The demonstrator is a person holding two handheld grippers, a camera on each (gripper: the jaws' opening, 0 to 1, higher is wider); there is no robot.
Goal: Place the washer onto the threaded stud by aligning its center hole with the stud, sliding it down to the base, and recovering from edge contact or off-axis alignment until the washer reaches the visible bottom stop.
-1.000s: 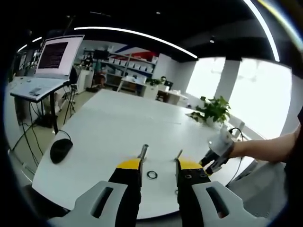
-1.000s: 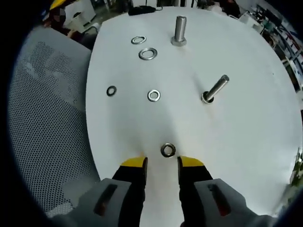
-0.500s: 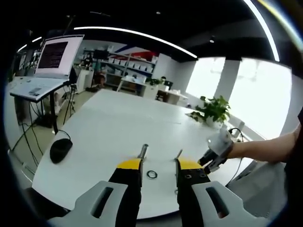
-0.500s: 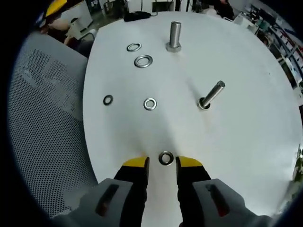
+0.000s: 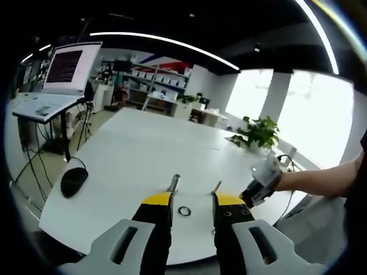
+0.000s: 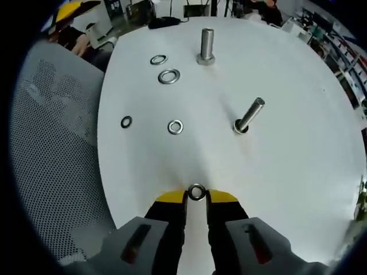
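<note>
In the right gripper view my right gripper (image 6: 196, 197) is shut on a small steel washer (image 6: 196, 192), which lies flat on the white table (image 6: 298, 149) between the yellow tips. Beyond it stand two threaded studs: a near one (image 6: 248, 114) and a far one (image 6: 205, 44) with a hex base. Several loose washers lie to the left, among them a small one (image 6: 175, 126) and a larger one (image 6: 169, 76). In the left gripper view my left gripper (image 5: 193, 200) is open and low over the table edge, a washer (image 5: 184, 211) lying between its jaws and both studs (image 5: 173, 183) just past them.
A grey mesh chair (image 6: 51, 143) sits against the table's near-left edge. The left gripper view shows a black mouse (image 5: 73, 181) on the table's left, a laptop on a stand (image 5: 66, 71), a potted plant (image 5: 261, 133), and a person's arm holding the right gripper (image 5: 261, 183).
My right gripper's jaws have closed inward from either side onto the washer that lay just ahead of them. The left gripper has not moved.
</note>
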